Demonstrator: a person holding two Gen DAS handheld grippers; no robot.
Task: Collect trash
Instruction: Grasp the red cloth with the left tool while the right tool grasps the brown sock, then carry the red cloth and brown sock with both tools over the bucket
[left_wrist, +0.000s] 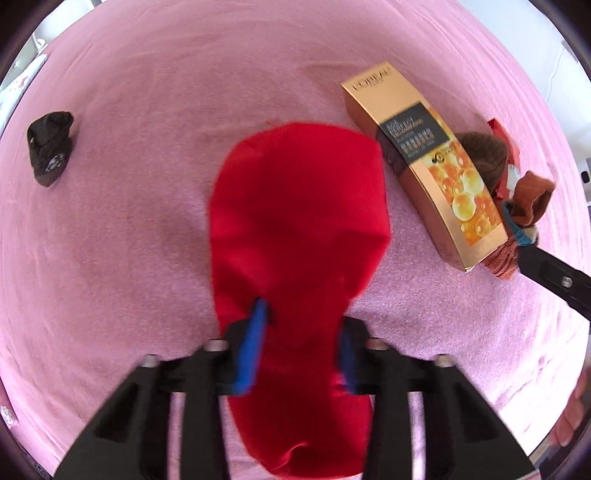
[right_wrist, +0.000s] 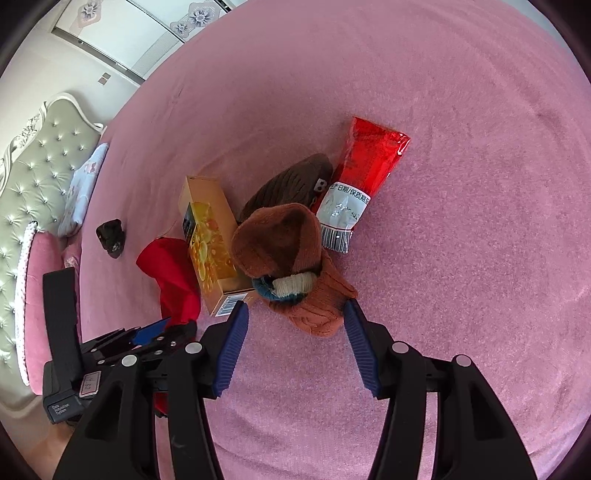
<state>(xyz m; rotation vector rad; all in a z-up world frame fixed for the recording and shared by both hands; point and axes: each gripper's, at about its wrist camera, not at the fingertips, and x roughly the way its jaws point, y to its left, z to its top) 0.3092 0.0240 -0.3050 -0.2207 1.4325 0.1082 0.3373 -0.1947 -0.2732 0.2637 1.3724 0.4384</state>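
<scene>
A red sock (left_wrist: 295, 221) lies limp on the pink blanket (left_wrist: 147, 240), and my left gripper (left_wrist: 301, 349), pointing straight down, is shut on its narrow middle with a blue pad on each side. In the right wrist view the same red sock (right_wrist: 173, 273) runs into the left gripper (right_wrist: 162, 330). My right gripper (right_wrist: 296, 306) stands open, and the near end of a rust-brown sock (right_wrist: 280, 243) lies between its fingertips without touching the pads. A gold carton (right_wrist: 210, 243) and a red snack wrapper (right_wrist: 365, 170) lie beside that sock.
A dark brown knit piece (right_wrist: 291, 184) lies under the rust-brown sock. A small black bundle (left_wrist: 50, 147) sits apart at the left. The gold carton (left_wrist: 432, 173) lies right of the red sock. A tufted headboard (right_wrist: 40, 177) and pillows (right_wrist: 85, 188) border the bed.
</scene>
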